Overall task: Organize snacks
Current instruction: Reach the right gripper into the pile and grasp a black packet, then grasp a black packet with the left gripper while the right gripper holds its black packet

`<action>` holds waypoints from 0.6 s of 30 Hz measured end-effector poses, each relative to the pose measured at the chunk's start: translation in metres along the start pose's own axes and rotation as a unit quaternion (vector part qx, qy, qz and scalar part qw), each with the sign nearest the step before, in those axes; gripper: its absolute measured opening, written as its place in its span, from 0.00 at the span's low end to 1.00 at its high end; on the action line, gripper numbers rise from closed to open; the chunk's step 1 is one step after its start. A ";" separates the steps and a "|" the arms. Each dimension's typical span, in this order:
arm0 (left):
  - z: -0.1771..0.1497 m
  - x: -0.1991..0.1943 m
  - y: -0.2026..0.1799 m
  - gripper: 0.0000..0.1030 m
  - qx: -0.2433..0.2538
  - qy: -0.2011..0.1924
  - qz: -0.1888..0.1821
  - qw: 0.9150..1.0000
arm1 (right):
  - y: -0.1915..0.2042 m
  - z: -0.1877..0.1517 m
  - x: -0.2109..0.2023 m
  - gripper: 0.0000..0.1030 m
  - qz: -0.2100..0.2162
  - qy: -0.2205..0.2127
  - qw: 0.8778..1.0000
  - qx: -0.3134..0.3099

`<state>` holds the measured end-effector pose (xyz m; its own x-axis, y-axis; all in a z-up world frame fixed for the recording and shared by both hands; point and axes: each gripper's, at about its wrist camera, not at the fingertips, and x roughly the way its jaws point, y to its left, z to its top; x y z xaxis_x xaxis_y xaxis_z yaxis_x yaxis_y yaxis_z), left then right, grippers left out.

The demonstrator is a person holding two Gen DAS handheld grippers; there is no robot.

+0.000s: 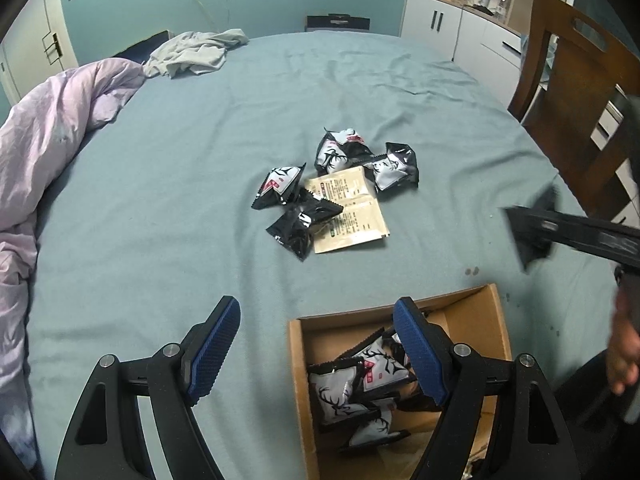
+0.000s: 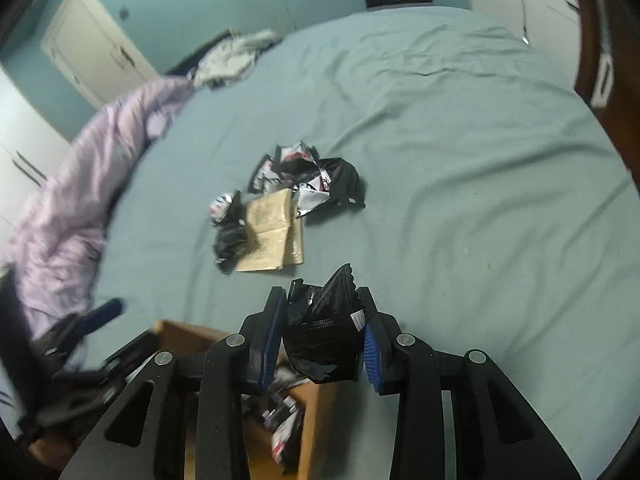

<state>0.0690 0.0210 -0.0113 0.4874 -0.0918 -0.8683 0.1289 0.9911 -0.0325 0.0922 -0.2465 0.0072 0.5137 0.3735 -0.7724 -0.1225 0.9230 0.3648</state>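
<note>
Several black-and-white snack packets point(image 1: 340, 176) lie in a loose heap on the blue-grey bed, on top of two tan sachets point(image 1: 352, 216). A cardboard box point(image 1: 298, 360) at the near edge holds more of the same packets point(image 1: 352, 384). My left gripper point(image 1: 316, 312) hangs open over the box's left rim with nothing between its fingers. In the right wrist view my right gripper point(image 2: 320, 300) is shut on a black snack packet point(image 2: 324, 340), held above the bed just beyond the box point(image 2: 308, 420). The heap point(image 2: 296, 184) lies farther off. The right gripper point(image 1: 532, 232) shows blurred in the left wrist view.
A lilac duvet point(image 1: 60, 120) is bunched along the left side of the bed, and a grey cloth point(image 1: 196, 52) lies at the far end. A wooden chair point(image 1: 572, 100) stands at the right edge. White cabinets point(image 1: 440, 20) line the back wall. A person's hand point(image 1: 624, 360) shows at the right.
</note>
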 end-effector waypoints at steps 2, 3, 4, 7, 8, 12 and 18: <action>0.004 0.005 0.000 0.78 0.005 0.006 0.000 1.000 | -0.007 -0.016 -0.015 0.32 0.006 -0.012 1.000 0.014; 0.008 0.009 -0.001 0.78 0.009 0.010 0.002 1.000 | -0.011 -0.024 -0.020 0.32 0.004 -0.015 1.000 0.016; 0.013 0.013 -0.001 0.78 0.015 0.014 0.005 1.000 | -0.013 -0.034 -0.026 0.32 0.004 -0.019 1.000 0.018; 0.030 0.030 0.001 0.79 0.028 0.032 0.000 0.999 | -0.012 -0.058 -0.041 0.32 0.024 -0.029 0.999 0.023; 0.034 0.037 0.002 0.79 0.028 0.042 -0.008 0.999 | -0.013 -0.063 -0.045 0.32 0.027 -0.036 0.999 0.025; 0.058 0.075 0.021 0.79 -0.018 0.077 -0.030 0.996 | -0.013 -0.060 -0.046 0.32 0.019 -0.055 0.998 0.012; 0.084 0.126 0.038 0.78 -0.031 0.119 -0.041 0.992 | -0.015 -0.043 -0.003 0.32 0.022 -0.012 1.000 0.015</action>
<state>0.2079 0.0393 -0.0807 0.2589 -0.1551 -0.9534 0.1020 0.9859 -0.1327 0.0557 -0.2579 -0.0186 0.5292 0.4100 -0.7429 -0.1195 0.9028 0.4132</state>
